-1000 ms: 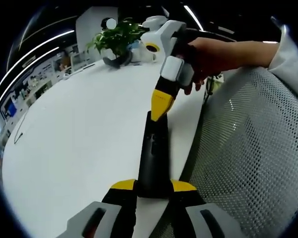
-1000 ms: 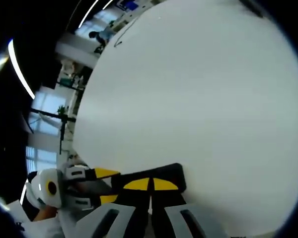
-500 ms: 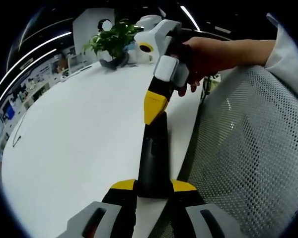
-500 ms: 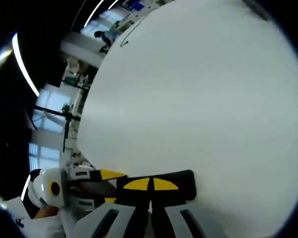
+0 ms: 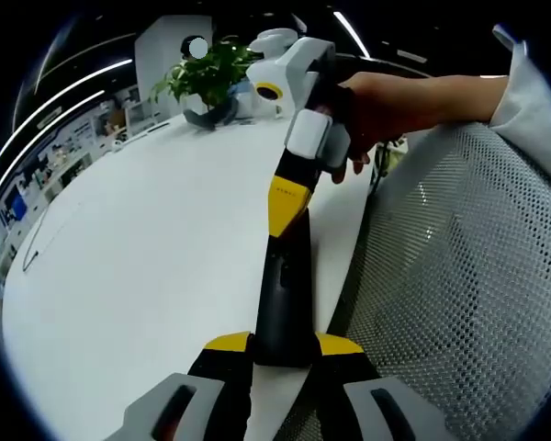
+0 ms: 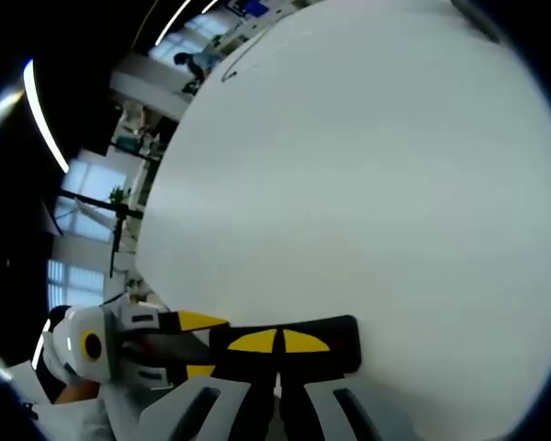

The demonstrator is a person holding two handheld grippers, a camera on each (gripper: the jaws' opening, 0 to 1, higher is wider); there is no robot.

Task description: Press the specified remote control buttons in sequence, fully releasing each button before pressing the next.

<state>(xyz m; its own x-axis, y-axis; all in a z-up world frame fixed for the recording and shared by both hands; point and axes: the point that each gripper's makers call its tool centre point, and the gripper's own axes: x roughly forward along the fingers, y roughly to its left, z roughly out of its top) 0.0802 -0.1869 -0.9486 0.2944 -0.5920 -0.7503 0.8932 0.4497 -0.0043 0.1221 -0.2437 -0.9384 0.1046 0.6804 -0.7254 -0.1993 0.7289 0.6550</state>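
A long black remote control (image 5: 285, 285) is clamped at its near end by my left gripper (image 5: 285, 344), and it points out over the white table (image 5: 147, 248). My right gripper (image 5: 286, 204), held by a hand (image 5: 395, 101), comes down from the upper right with its yellow tips closed together on the remote's upper face. In the right gripper view my right gripper (image 6: 279, 342) is shut, its tips on the remote (image 6: 338, 342). The left gripper (image 6: 197, 346) holds the remote's other end at the left. The buttons are hidden under the tips.
A grey mesh chair back (image 5: 459, 276) stands close on the right of the table edge. A potted green plant (image 5: 211, 73) sits at the far end of the table. The white tabletop (image 6: 349, 165) stretches wide beyond the remote; office furniture lies far behind.
The right gripper's closed tips have slid slightly along the remote towards the left gripper. The left gripper still holds the remote the same way.
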